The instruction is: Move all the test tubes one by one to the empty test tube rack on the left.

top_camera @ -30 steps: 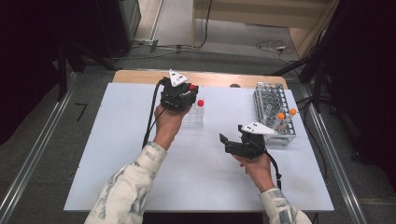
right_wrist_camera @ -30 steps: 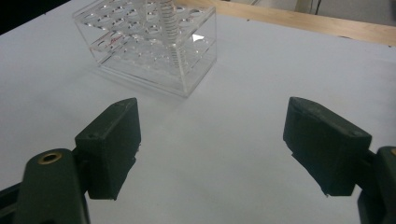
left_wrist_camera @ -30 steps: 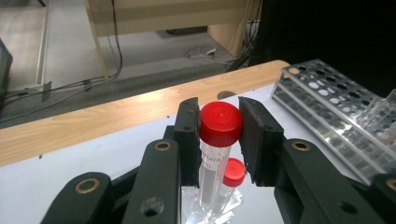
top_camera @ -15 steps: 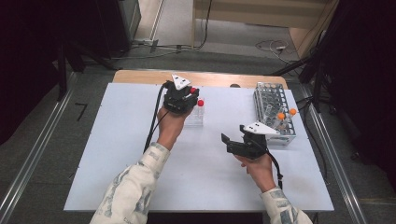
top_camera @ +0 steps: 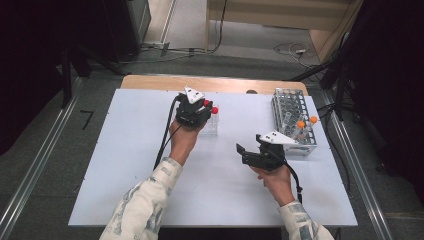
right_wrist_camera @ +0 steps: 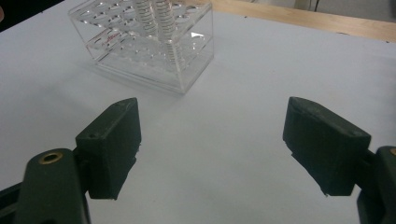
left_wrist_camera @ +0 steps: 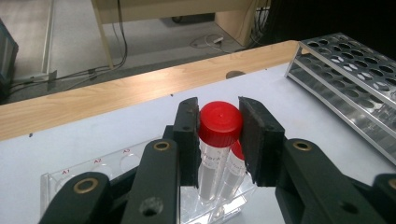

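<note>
Left gripper (left_wrist_camera: 218, 140) pinching red-capped tube (left_wrist_camera: 218, 140) between its fingers (left_wrist_camera: 187, 140), over clear rack (top_camera: 210, 125) at far middle of surface (top_camera: 125, 165). Right gripper (right_wrist_camera: 212, 149) fingers spread wide, holding nothing, near metal rack (top_camera: 292, 120).

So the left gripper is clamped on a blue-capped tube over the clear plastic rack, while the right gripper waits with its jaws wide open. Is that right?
Not quite: the cap is red, not blue. The left gripper view shows the left gripper clamped on a red-capped clear tube over the clear plastic rack; the right gripper waits wide open.
</note>
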`<state>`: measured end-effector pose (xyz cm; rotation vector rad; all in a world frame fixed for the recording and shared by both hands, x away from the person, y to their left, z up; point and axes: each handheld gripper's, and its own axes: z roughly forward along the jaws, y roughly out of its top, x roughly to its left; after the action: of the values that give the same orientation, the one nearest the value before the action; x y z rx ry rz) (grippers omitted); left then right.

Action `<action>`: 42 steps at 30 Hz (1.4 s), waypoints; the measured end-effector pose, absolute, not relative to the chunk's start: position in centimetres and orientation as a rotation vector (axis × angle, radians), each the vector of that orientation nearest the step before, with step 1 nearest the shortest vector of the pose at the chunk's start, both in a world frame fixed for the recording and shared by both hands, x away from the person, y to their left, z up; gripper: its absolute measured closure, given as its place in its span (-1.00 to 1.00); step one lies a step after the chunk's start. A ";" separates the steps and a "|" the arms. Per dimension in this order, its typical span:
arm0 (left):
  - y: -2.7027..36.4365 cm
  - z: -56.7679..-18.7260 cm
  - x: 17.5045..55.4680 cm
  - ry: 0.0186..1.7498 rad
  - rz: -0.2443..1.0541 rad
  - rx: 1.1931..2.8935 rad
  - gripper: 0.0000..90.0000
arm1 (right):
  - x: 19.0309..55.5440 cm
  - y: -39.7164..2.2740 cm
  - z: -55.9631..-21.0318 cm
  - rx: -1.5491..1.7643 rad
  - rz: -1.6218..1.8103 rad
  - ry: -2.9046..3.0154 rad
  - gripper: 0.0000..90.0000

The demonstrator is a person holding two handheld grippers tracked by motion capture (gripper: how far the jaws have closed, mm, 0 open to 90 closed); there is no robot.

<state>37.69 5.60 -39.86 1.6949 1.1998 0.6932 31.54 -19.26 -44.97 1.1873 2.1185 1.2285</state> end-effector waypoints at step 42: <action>6.6 -39.5 36.4 1.203 0.585 1.686 -0.75 | 30.9 -21.9 -44.1 1.208 1.238 2.056 -0.60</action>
<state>36.40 6.59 -39.53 1.6861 1.2027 0.5852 30.88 -21.91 -44.06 1.2081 2.0556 1.2382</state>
